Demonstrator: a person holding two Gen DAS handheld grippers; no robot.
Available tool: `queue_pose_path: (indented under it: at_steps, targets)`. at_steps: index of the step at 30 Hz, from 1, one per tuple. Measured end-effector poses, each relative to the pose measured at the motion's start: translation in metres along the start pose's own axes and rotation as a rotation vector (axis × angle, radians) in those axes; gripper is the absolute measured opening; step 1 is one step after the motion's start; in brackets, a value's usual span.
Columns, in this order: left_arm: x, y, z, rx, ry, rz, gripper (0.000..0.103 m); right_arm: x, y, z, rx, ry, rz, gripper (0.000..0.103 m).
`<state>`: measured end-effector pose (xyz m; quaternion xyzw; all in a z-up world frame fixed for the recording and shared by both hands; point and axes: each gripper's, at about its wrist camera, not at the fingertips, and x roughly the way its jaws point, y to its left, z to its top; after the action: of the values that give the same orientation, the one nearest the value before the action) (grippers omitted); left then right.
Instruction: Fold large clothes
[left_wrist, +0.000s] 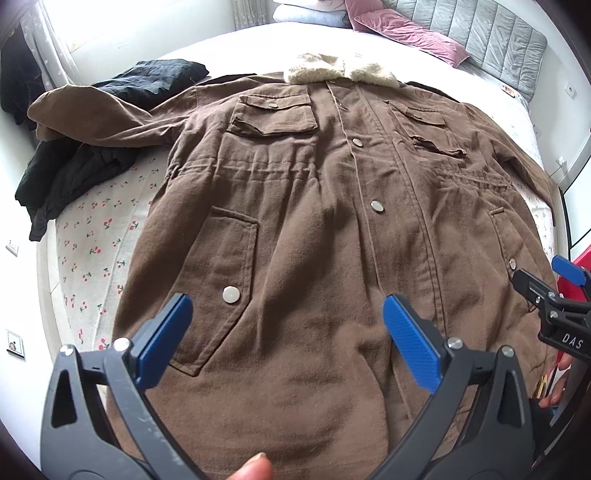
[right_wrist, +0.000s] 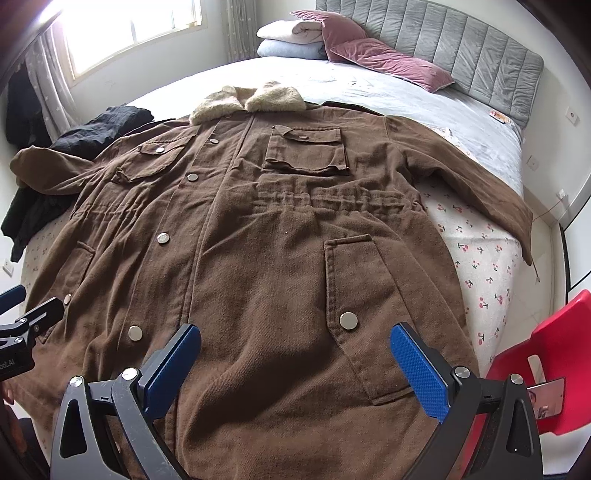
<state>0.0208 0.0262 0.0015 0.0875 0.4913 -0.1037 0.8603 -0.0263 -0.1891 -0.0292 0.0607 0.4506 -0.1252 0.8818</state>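
Note:
A long brown coat (left_wrist: 314, 221) (right_wrist: 277, 240) with a cream fleece collar (left_wrist: 340, 68) (right_wrist: 247, 99) lies front-up and spread flat on the bed, hem towards me. Its sleeves reach out to both sides; one sleeve (right_wrist: 472, 181) lies straight, the other (left_wrist: 96, 114) rests on dark clothes. My left gripper (left_wrist: 288, 332) hovers open over the lower left front near a pocket snap (left_wrist: 231, 294). My right gripper (right_wrist: 295, 354) hovers open over the lower right front by a hip pocket (right_wrist: 369, 295). Neither holds anything. The right gripper's tip (left_wrist: 535, 291) shows at the left view's edge.
Black clothes (left_wrist: 74, 173) (right_wrist: 33, 206) are piled at the bed's left edge. Pink cushions (right_wrist: 369, 51), folded blankets (right_wrist: 288, 40) and a grey headboard (right_wrist: 461, 48) sit at the far end. A red chair (right_wrist: 546, 358) stands by the right near corner. The cherry-print sheet (right_wrist: 480, 258) shows beside the coat.

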Motion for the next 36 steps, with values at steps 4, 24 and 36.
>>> queue_pose_path:
  at_steps: [4, 24, 36]
  targets:
    - [0.008, 0.012, 0.004, 0.104, 0.056, -0.045, 0.103, 0.004, -0.019, 0.001, 0.000, 0.018, 0.061, 0.103]
    - [0.082, 0.163, -0.018, -0.065, 0.232, -0.371, 0.094, 0.073, -0.178, -0.021, 0.349, 0.147, 0.514, 0.103]
    - [0.047, 0.153, -0.080, -0.099, 0.256, -0.642, 0.073, 0.017, -0.198, -0.097, 0.411, 0.068, 0.453, 0.101]
